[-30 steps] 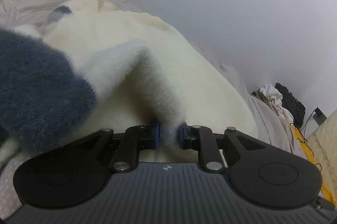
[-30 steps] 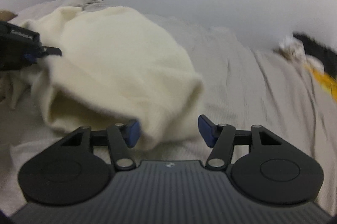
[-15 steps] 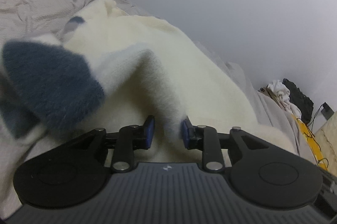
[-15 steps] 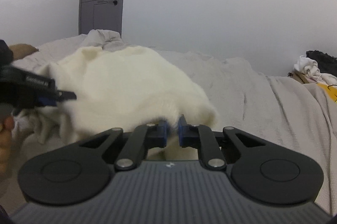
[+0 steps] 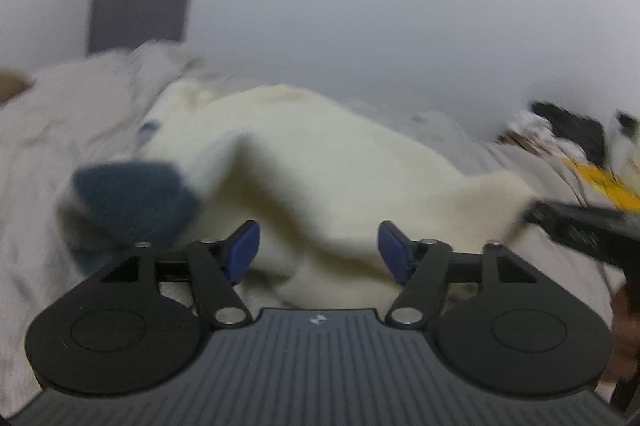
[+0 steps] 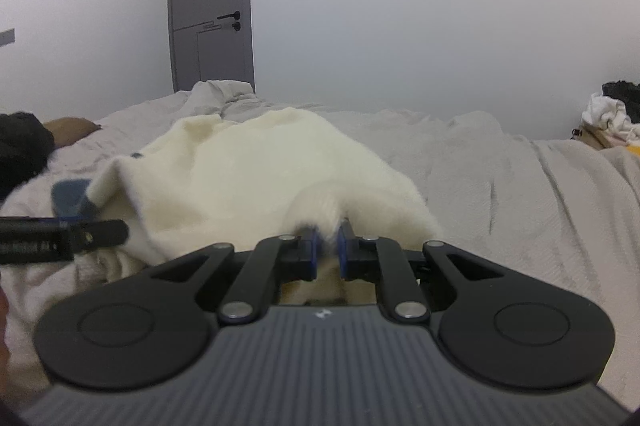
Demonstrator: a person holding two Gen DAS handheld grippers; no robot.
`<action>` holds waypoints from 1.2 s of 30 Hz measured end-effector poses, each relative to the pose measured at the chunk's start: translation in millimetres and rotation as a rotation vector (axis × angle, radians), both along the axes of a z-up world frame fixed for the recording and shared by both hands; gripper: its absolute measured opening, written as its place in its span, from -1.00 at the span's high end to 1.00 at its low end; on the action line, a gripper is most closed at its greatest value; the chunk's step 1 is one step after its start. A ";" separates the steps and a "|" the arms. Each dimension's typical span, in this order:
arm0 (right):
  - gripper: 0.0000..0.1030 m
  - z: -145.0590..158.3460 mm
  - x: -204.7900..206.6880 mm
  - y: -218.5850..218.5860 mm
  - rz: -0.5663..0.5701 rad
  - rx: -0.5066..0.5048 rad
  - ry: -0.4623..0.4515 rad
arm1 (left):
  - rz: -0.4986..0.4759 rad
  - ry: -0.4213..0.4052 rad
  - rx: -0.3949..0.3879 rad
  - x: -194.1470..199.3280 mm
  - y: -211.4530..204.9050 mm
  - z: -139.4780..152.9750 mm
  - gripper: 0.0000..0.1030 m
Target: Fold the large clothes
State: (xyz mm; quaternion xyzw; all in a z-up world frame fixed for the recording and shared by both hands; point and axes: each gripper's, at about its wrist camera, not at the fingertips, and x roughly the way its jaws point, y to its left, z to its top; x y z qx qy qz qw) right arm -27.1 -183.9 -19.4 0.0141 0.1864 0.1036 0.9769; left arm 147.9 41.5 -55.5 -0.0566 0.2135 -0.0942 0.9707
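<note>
Cream fleece garment with navy patch lies mid-bed on the grey bedsheet; right gripper pinches its near edge, left gripper spread and empty: regrip the near edge level with the right, keeping tension even.

Left gripper open, right gripper closed

The left gripper is level, its blue pads spread wide with nothing pinched between them. The right gripper is level too, jaws drawn nearly together on a fold of the sweater.
</note>
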 end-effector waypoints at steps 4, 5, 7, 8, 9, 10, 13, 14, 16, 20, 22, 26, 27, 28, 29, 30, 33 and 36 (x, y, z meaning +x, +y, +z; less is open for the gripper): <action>0.77 1.2 -0.7 -0.7 0.000 0.020 -0.008 | -0.122 -0.051 0.099 -11.9 -32.6 -3.8 -0.55; 0.77 1.8 -1.4 -1.4 0.001 0.030 -0.011 | -0.133 -0.067 0.134 -13.3 -42.1 -5.1 -0.55; 0.77 4.4 -3.2 -2.3 0.002 0.046 -0.018 | -0.122 -0.120 0.209 -20.0 -57.6 -8.6 -0.56; 0.77 6.0 -4.4 -2.2 0.002 0.051 -0.023 | -0.128 -0.153 0.259 -22.9 -66.7 -10.2 -0.56; 0.77 7.5 -5.5 -2.4 0.003 0.057 -0.028 | -0.134 -0.172 0.297 -24.4 -73.5 -12.2 -0.56; 0.77 8.8 -6.4 -2.7 0.004 0.062 -0.033 | -0.143 -0.184 0.331 -25.2 -80.3 -14.8 -0.56; 0.78 10.3 -7.4 -4.6 -0.001 0.068 -0.038 | -0.167 -0.201 0.396 -27.6 -95.5 -24.0 -0.57; 0.78 10.2 -7.1 -5.1 -0.002 0.073 -0.037 | -0.148 -0.202 0.413 -24.2 -97.8 -25.4 -0.57; 0.78 9.6 -6.4 -5.4 -0.007 0.076 -0.036 | -0.058 -0.188 0.443 -20.2 -100.6 -29.2 -0.57; 0.78 7.6 -6.2 -3.8 -0.017 0.078 -0.056 | 0.038 -0.134 0.478 -2.4 -96.3 -35.3 -0.60; 0.78 6.8 -7.2 -3.6 -0.020 0.084 -0.071 | 0.067 -0.131 0.521 -0.2 -98.2 -39.4 -0.60; 0.78 6.5 -8.5 -2.0 -0.050 0.053 -0.083 | 0.183 -0.168 0.558 -12.8 -96.7 -30.4 -0.61; 0.78 6.6 -7.9 -3.4 -0.064 0.051 -0.083 | 0.216 -0.178 0.542 -17.7 -91.7 -24.3 -0.61; 0.78 6.5 -6.7 -6.0 -0.078 0.056 -0.081 | 0.255 -0.185 0.505 -23.3 -83.6 -16.8 -0.61; 0.78 6.7 -4.9 -8.2 -0.088 0.066 -0.077 | 0.297 -0.185 0.465 -28.5 -74.8 -8.9 -0.61; 0.79 6.6 -3.3 -10.9 -0.098 0.077 -0.070 | 0.336 -0.184 0.424 -33.8 -65.6 -2.5 -0.61; 0.79 5.3 -0.4 -15.0 -0.107 0.106 -0.049 | 0.424 -0.169 0.287 -51.5 -34.6 15.9 -0.61; 0.79 5.0 -1.0 -12.3 -0.093 0.101 -0.050 | 0.430 -0.135 0.206 -54.5 -19.9 23.1 -0.61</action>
